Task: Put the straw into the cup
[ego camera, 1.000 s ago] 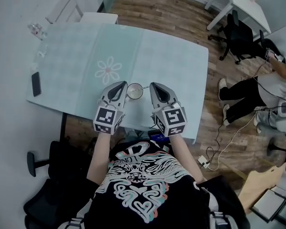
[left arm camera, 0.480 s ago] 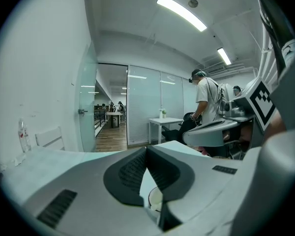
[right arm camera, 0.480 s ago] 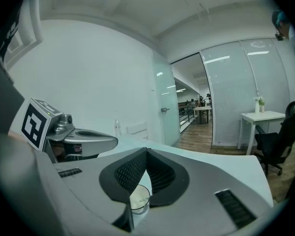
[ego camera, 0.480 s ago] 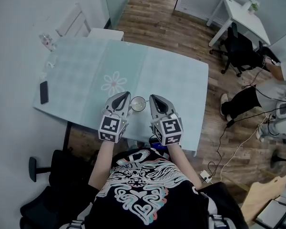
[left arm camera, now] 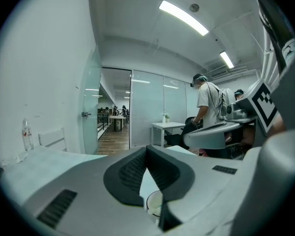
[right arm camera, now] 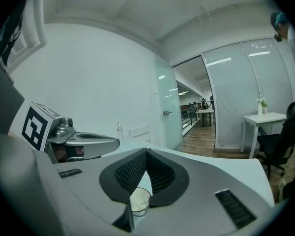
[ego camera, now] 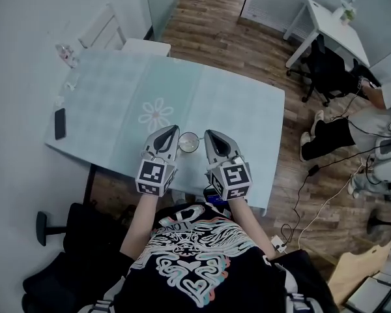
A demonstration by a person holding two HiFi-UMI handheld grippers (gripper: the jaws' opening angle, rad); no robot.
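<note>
**Cup stands between two closed grippers at the bench edge**

A person holds the left gripper [ego camera: 173,130] and the right gripper [ego camera: 208,134] side by side over the near edge of a pale green bench [ego camera: 247,103]. Both pairs of fingers are pressed together at the tips, the left fingers [left arm camera: 130,173] and the right fingers [right arm camera: 130,173] alike. The pale cup [ego camera: 188,141] stands upright on the bench between the two pairs, just back from their tips. It is to the right of the left fingers and to the left of the right ones. The straw cannot be made out in any view. A flower print [ego camera: 156,115] lies just ahead of the left fingers, and a dark phone [ego camera: 60,123] lies well off to their left.
</note>
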